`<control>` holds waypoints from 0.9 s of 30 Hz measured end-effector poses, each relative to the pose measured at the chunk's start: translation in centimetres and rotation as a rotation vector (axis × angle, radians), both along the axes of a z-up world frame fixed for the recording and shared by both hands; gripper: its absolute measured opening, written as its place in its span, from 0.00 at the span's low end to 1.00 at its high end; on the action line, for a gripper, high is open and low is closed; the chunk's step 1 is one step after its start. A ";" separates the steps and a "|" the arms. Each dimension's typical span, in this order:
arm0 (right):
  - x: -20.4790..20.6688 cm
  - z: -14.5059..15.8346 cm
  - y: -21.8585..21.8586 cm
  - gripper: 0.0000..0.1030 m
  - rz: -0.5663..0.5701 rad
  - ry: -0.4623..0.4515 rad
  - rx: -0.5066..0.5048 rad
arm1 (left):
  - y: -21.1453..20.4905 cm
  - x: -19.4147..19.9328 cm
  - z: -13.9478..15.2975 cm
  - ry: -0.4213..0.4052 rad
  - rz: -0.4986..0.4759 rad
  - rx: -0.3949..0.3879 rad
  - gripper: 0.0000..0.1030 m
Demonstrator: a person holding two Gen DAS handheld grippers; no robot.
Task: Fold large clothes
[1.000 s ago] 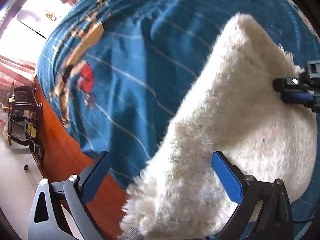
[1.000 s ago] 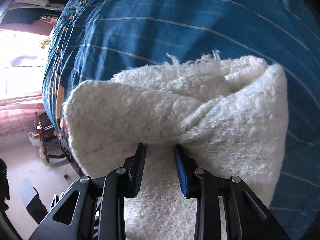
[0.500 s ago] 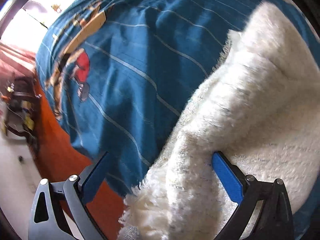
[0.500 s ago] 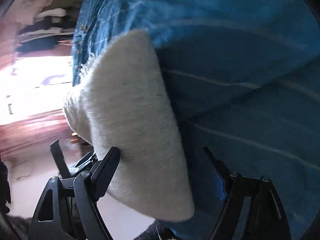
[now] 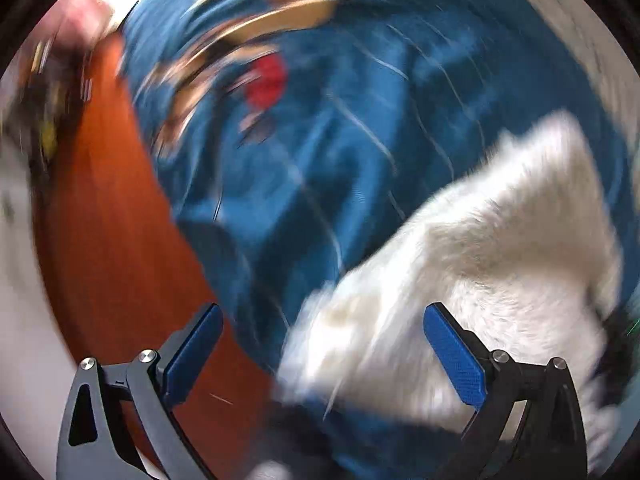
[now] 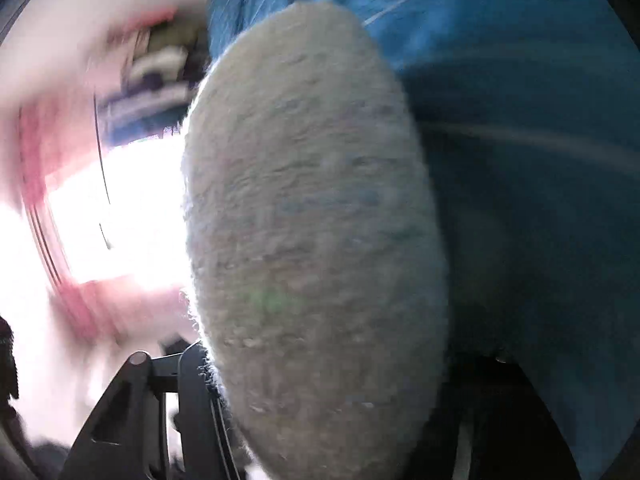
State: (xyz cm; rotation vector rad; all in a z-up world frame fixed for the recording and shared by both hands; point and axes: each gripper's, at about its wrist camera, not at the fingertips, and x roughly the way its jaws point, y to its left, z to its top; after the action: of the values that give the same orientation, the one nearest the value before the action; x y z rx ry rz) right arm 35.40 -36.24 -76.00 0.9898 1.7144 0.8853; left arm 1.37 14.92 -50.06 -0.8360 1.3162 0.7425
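Observation:
A fluffy white garment (image 5: 492,264) lies bunched on a blue striped bedspread (image 5: 340,152). My left gripper (image 5: 324,352) is open, with its blue pads wide apart; the garment's edge reaches between them, against the right pad. In the right wrist view the garment (image 6: 312,232) stands very close and fills the middle. It hides most of my right gripper (image 6: 320,392); only the left finger (image 6: 192,392) shows beside it, so I cannot tell how the jaws stand. Both views are motion-blurred.
The bedspread has a cartoon print with a red patch (image 5: 268,80). An orange-brown wooden bed edge (image 5: 108,240) runs along the left. A bright window (image 6: 116,216) and blurred room clutter (image 6: 156,68) lie to the left in the right wrist view.
My right gripper opened off the garment it was pinching and turned sideways; the garment now looms closer. My left gripper swung, and the garment slid right and lower in its view.

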 end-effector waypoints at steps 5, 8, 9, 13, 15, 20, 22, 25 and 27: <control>-2.2 0.0 -4.4 0.64 -0.126 0.059 -0.042 | -0.3 -1.4 -2.1 -0.198 0.161 -0.243 1.00; -2.2 -2.6 -4.4 0.77 -0.096 0.133 -0.048 | -1.8 1.0 -3.8 -0.267 0.123 -0.281 0.99; -2.1 -3.1 -4.4 0.79 -0.091 0.133 -0.042 | -2.3 1.8 -4.3 -0.281 0.107 -0.276 0.98; -1.7 -3.8 -4.1 0.71 -0.090 0.096 -0.021 | -3.0 4.0 -4.3 -0.291 0.086 -0.224 0.37; -1.6 -3.1 -3.2 0.61 -0.087 0.060 -0.002 | -3.2 4.4 -2.9 -0.300 0.069 -0.168 0.28; -0.3 -1.4 -1.9 0.55 -0.107 0.060 0.088 | -2.6 5.5 -0.4 -0.333 0.055 -0.113 0.25; 0.6 -0.4 -1.8 0.54 -0.103 0.058 0.121 | -2.8 6.4 1.0 -0.343 0.037 -0.092 0.25; 2.7 1.3 -0.6 0.54 -0.096 0.041 0.162 | -2.8 8.5 2.6 -0.367 0.018 -0.081 0.25; 4.7 2.4 -0.3 0.54 -0.097 0.022 0.178 | -3.0 11.2 4.3 -0.398 -0.005 -0.078 0.25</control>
State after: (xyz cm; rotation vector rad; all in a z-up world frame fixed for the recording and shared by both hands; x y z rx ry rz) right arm 40.10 -36.59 -73.59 1.1945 1.6123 0.9790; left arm 12.55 11.87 -45.79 -0.9852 0.9936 0.4909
